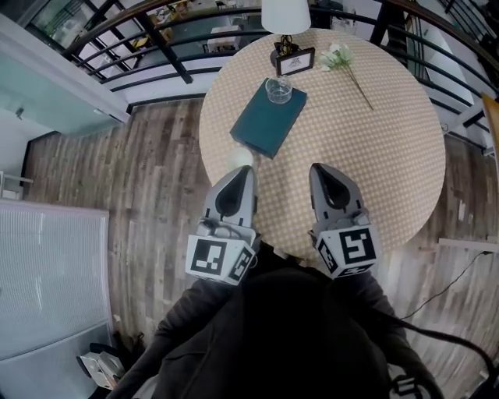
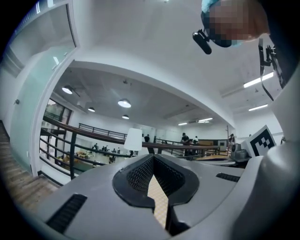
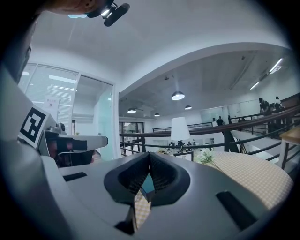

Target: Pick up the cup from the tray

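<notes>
Both jaws closed, nothing in either. Left gripper: the pads meet at the tip, and only checkered cloth shows through the gap behind them in its own view. Right gripper: same, the pads are together, with a sliver of teal tray visible through the gap.

Both grippers sit side by side and level at the near edge of the round counter, close to my body, marker cubes toward me. The left tip is at the counter's near-left rim; the right tip is over the cloth.

Cup: clear glass, upright, on the far corner of the teal tray. The tray lies diagonally, left of the counter's centre. The cup is well apart from both jaws, untouched.

Beyond the cup are a small picture frame and a white lamp, with a white flower lying to their right. Wooden floor and a dark railing are to the left.
</notes>
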The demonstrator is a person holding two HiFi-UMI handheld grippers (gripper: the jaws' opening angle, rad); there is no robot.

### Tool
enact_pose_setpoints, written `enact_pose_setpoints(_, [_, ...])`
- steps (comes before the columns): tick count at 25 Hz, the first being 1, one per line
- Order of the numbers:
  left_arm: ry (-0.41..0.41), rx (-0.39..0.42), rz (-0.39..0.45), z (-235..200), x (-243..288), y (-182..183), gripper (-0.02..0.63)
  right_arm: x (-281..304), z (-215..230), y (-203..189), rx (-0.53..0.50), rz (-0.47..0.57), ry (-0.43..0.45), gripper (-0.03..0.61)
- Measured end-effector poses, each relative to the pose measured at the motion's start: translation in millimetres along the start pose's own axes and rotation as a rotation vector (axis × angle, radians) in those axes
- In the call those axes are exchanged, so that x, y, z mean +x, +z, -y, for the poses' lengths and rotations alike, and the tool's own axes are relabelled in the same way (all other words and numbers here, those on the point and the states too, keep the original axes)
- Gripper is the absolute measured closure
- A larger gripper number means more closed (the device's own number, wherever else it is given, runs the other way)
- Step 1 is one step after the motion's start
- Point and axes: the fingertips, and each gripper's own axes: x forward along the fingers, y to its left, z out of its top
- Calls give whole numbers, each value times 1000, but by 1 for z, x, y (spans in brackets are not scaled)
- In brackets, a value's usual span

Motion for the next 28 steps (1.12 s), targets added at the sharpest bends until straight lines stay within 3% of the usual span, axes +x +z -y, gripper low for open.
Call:
enact_pose_setpoints(8, [-35, 20, 16, 23, 7, 8, 606, -7, 0, 4, 0, 15, 4, 571])
enact_pose_setpoints(23, [-46, 68, -15, 23, 22, 4, 607, 5, 10, 0, 13, -3, -4, 571])
enact_pose_setpoints(28, [-44, 53, 9, 19, 24, 8, 607, 10, 11, -3, 22, -10, -7, 571])
